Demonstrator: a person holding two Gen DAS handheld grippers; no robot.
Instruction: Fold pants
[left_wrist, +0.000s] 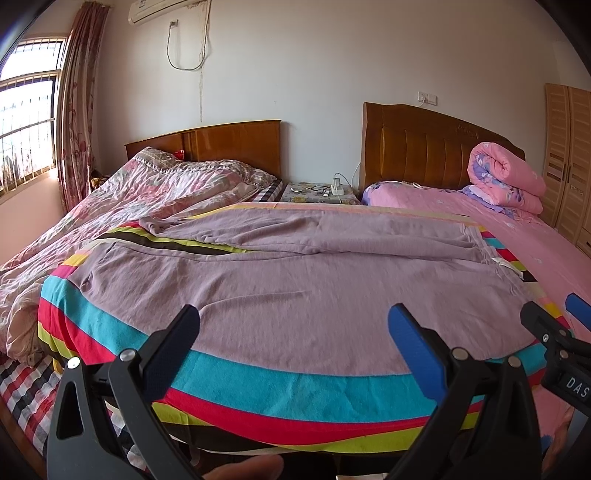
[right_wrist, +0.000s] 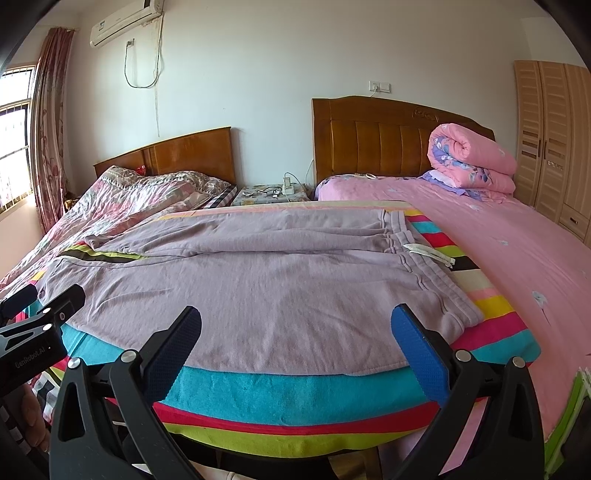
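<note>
The pants (left_wrist: 280, 266) lie spread flat on a striped blanket (left_wrist: 258, 384) on the bed, waistband at the right. The left gripper (left_wrist: 293, 325) and the right gripper (right_wrist: 295, 325) both hover at the near edge, fingers wide apart, holding nothing.

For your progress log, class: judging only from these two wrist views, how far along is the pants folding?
Done: the lilac pants lie spread on the striped blanket, waistband to the right, legs to the left. No fold shows yet. In hand: nothing; the left gripper and right gripper are both open at the near edge, apart from the cloth. Left: every fold.
</note>
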